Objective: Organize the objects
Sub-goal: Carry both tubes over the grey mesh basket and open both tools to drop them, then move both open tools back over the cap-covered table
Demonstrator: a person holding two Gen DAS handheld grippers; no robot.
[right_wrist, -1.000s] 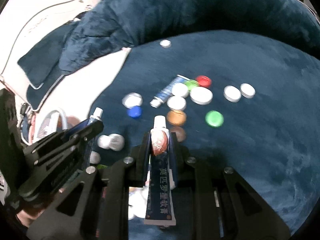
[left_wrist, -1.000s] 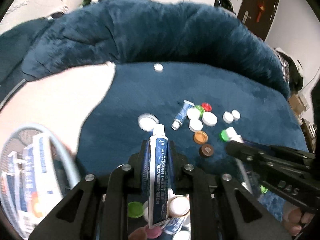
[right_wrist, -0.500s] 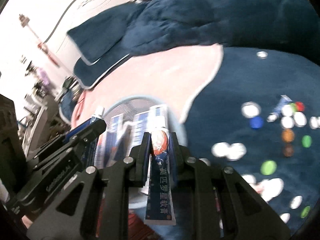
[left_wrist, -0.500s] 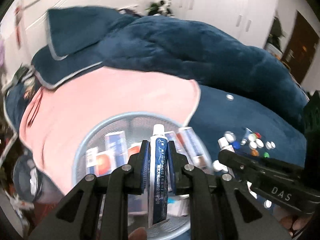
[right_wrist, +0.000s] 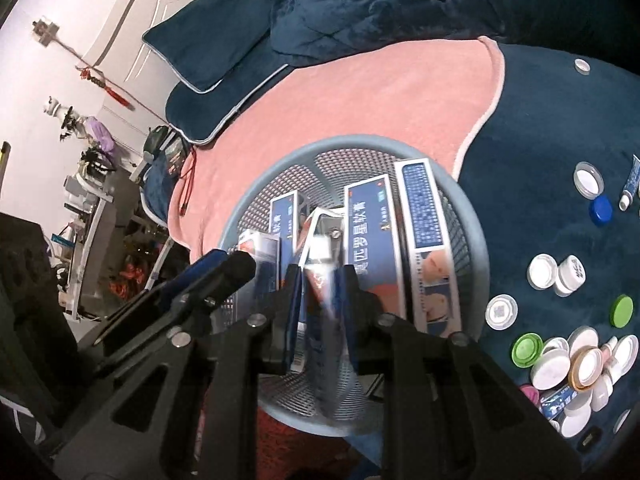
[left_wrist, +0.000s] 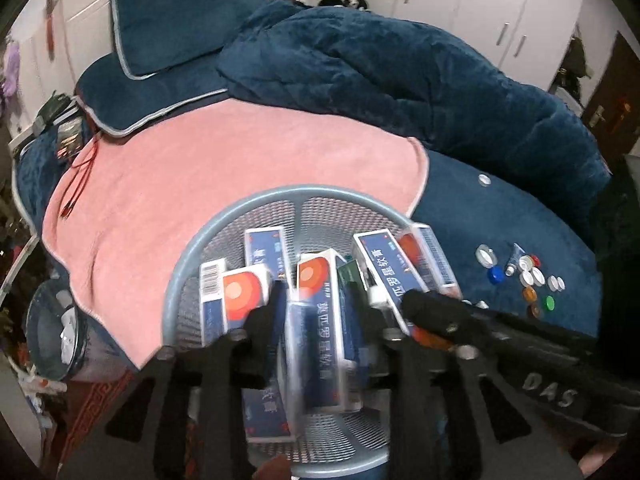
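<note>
The right gripper (right_wrist: 322,308) is clamped on the ointment tube (right_wrist: 324,320), which runs lengthwise along the fingers with its cap end forward, so its long axis points down and away from the claw into the basket (right_wrist: 360,140). The tube is blurred, but the pads look pressed against both its sides. Just to the left of this claw is the left gripper (left_wrist: 316,316). Its jaws are opening, and nothing is clearly pinched between them. Whatever it carried cannot be told apart from the blurred blue-and-white cartons directly beneath its fingers. Both claws are over the basket's near half, and the right one reaches in beside the left from the right side. Neither is clearly nearer to the drop, and to my eye the right hand needs only to let go for its tube to fall inside. Ahead of the fingertips, the cartons (left_wrist: 264,252) lean against the mesh wall with their long sides roughly in line with the tube, so it should slide between them rather than across them. Beyond the basket's far rim lies the pink towel (left_wrist: 200,168). Well off to the right of the claws, loose caps (right_wrist: 620,310) and a small tube (right_wrist: 630,184) are scattered on the blue blanket (right_wrist: 540,120), waiting to be sorted.
</note>
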